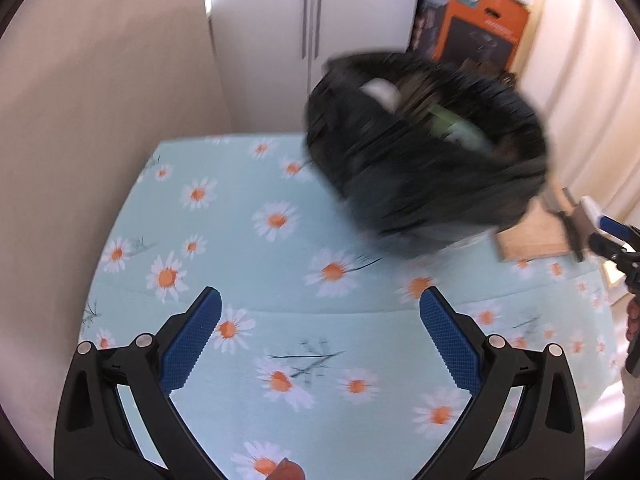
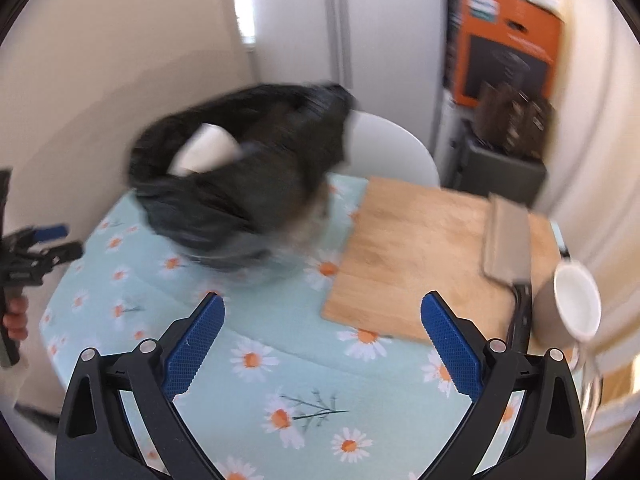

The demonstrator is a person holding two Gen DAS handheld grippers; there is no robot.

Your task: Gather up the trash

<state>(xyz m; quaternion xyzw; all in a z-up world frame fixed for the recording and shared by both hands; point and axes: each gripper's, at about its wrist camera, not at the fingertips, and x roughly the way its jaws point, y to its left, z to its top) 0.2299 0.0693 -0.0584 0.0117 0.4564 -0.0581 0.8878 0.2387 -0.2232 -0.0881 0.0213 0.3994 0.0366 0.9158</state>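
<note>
A black trash bag [image 1: 424, 168] stands open on the daisy-print tablecloth [image 1: 248, 248], blurred in both views, with a white crumpled piece [image 1: 382, 94] and something green [image 1: 460, 124] inside. In the right wrist view the same bag [image 2: 240, 196] holds a white cup-like item [image 2: 204, 154]. My left gripper [image 1: 320, 334] is open over bare cloth, short of the bag, nothing between its blue pads. My right gripper [image 2: 322, 338] is open too, hovering near the table's front, between the bag and a wooden board [image 2: 420, 256].
On the wooden board lies a cleaver-like blade [image 2: 506, 236]; a grey mug [image 2: 568, 304] stands at the right edge. A white chair back [image 2: 392, 152], a white cabinet [image 1: 312, 20] and an orange box [image 2: 508, 40] lie behind the table. A beige wall [image 1: 100, 100] is to the left.
</note>
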